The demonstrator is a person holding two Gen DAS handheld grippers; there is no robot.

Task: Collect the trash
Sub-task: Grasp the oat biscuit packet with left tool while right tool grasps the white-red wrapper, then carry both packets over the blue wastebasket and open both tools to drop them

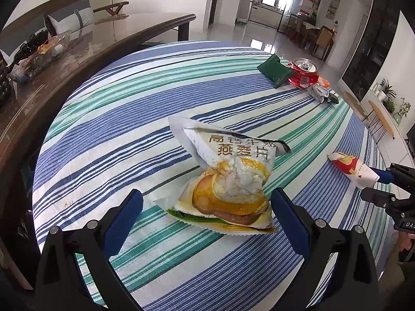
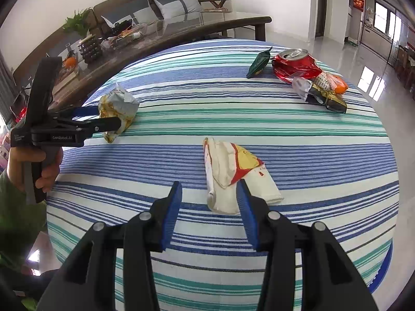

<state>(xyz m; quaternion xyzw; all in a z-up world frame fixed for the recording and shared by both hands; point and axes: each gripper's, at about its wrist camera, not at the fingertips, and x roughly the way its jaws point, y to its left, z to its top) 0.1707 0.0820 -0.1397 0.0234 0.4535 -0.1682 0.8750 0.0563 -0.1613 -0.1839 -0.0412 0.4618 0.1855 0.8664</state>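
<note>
Two grippers hang over the striped desk (image 2: 259,119), each tilted down at a piece of rubbish. The left gripper (image 1: 207,204) has its jaws spread as wide as they seem to go, straddling a crumpled oatmeal packet (image 1: 228,178); the right blue pad (image 1: 290,223) sits just at the packet's edge, the left one stands clear of it, and nothing is being squeezed. From the right wrist view that same packet (image 2: 116,108) shows beside the left tool, which a hand (image 2: 33,165) in a green sleeve holds by its grip.

The right gripper (image 2: 210,202) has its jaws partly open, with the lower end of a flattened paper cup (image 2: 233,173) lying between them. The right pad is at the cup's white side; I cannot tell whether it touches, and the left pad is apart from it. The cup lies flat on the cloth, crushed, its mouth pointing away and its inside not visible.

Further out, near the far edge of the desk, a small heap of trash sits together: a dark green sachet (image 2: 259,63), a dented red drink can (image 2: 295,64) lying tilted with its opened top up, and beside it a tangle of silver, black and orange wrappers (image 2: 321,90). What is in the can cannot be seen.

Beyond the round desk, a long dark glass-topped table (image 2: 207,23) carries a clear tray (image 1: 49,51) of small oddments too blurred to name.
</note>
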